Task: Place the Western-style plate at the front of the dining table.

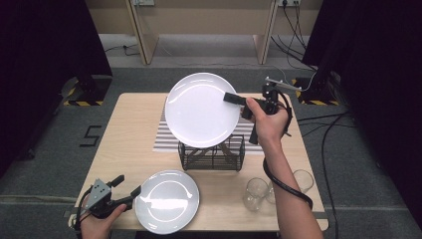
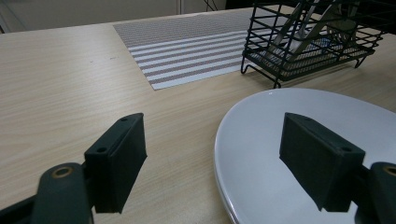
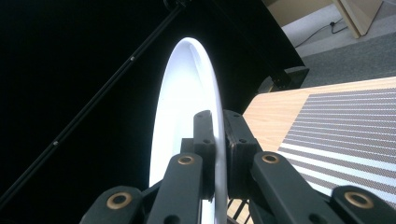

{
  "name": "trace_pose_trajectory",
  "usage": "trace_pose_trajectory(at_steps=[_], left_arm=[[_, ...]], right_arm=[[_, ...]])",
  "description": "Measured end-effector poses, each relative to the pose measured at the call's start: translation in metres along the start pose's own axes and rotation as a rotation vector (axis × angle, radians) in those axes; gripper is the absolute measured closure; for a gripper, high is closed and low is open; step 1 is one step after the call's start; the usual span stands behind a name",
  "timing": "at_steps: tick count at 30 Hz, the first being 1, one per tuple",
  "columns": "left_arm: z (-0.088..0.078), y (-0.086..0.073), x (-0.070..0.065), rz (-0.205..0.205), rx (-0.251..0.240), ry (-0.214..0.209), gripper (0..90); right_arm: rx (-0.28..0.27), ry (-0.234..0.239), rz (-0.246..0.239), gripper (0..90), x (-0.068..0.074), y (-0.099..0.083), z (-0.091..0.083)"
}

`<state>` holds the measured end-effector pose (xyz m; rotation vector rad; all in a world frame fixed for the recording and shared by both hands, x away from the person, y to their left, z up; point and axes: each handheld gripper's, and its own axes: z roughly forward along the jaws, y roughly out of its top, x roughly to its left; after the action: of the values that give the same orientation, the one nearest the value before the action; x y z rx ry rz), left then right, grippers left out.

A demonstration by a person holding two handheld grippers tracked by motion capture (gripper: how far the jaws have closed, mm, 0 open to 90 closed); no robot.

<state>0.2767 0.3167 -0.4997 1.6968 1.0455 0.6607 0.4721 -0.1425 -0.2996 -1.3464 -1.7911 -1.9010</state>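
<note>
My right gripper (image 1: 233,98) is shut on the right rim of a white plate (image 1: 201,109), holding it tilted on edge above the black wire rack (image 1: 211,154). In the right gripper view the plate (image 3: 187,116) stands edge-on with both black jaws of the right gripper (image 3: 219,140) clamped on its rim. A second white plate (image 1: 166,200) lies flat near the table's front edge. My left gripper (image 1: 127,186) stands open just left of it; in the left gripper view the left gripper (image 2: 212,158) straddles the plate's (image 2: 280,154) left rim without touching it.
A striped placemat (image 1: 166,137) lies under and behind the rack. Two clear glasses (image 1: 256,194) stand at the front right, by the person's right forearm. The wooden table (image 1: 129,129) has bare room on its left side. Cables trail on the floor at the right.
</note>
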Motion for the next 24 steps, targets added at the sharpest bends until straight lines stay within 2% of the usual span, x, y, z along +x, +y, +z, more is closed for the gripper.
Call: trace_pose_trajectory(at_steps=[20,24], left_arm=[[0.000,0.000,0.000,-0.002,0.001,-0.002,22.3],[0.000,0.000,0.000,-0.002,0.001,-0.002,22.3]], right_arm=[[-0.014,0.008,0.034,85.4,-0.004,0.011,0.000],[-0.017,0.000,0.020,85.1,-0.003,0.013,0.000]])
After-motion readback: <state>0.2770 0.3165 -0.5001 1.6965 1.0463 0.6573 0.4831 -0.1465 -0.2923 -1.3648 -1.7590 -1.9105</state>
